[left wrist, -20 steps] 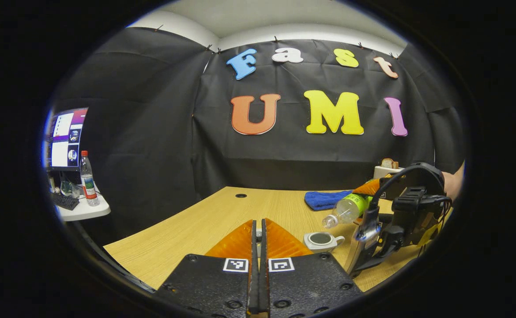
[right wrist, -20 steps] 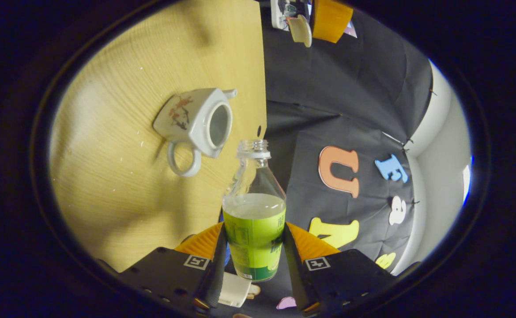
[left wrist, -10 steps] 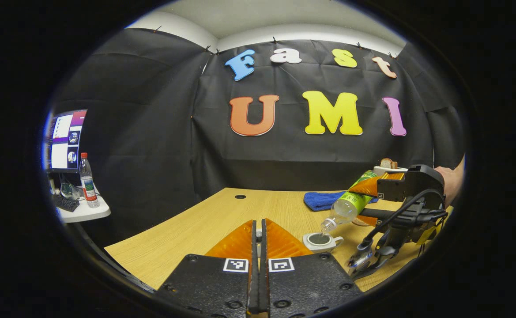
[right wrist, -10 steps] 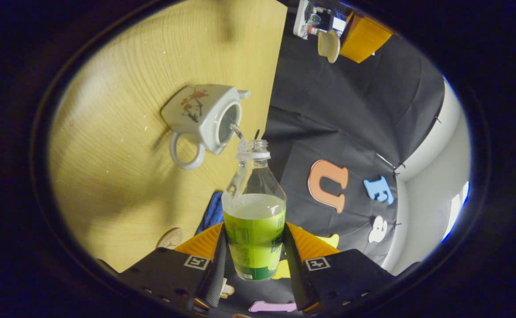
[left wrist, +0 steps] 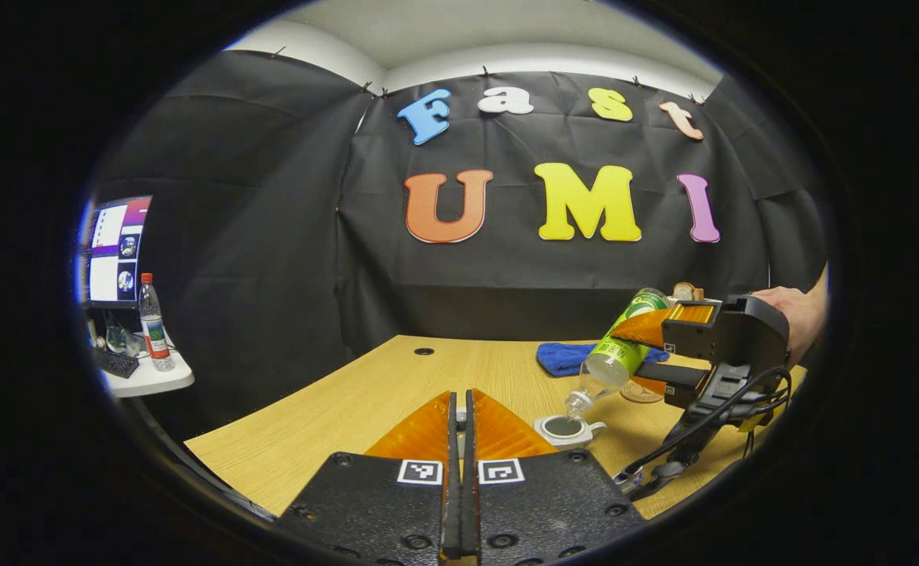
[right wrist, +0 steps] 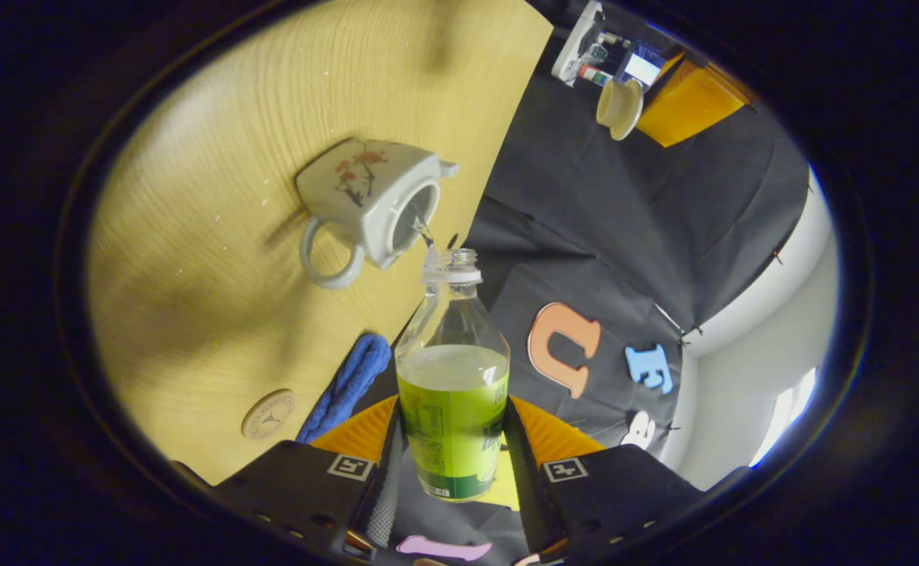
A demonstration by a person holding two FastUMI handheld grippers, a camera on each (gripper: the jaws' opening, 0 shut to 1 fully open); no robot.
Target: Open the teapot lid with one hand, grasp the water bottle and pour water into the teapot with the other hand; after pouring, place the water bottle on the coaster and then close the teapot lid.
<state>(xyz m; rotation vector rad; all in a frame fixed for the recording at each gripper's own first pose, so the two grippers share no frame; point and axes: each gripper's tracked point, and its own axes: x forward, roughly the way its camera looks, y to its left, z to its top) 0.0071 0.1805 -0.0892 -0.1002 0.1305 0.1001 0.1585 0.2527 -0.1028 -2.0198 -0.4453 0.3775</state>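
Clear plastic water bottle with green label [right wrist: 453, 393] is pinched by the right gripper [right wrist: 451, 464] and tipped over the open white ceramic teapot [right wrist: 369, 208] on the wooden table [right wrist: 215, 314]. Overtilt risks spillage past the narrow opening. Left gripper [left wrist: 459, 440] is pressed together; the lid held there is hidden in its own view. Round coaster [right wrist: 268, 414] waits nearby.

We see black cloth [left wrist: 270, 259] draped as the booth's walls, white wall above it. A light wood tabletop [left wrist: 396, 385] with a cable hole [left wrist: 424, 350] stands before it. Far left, a white side table [left wrist: 145, 379] carries a monitor [left wrist: 117, 249].
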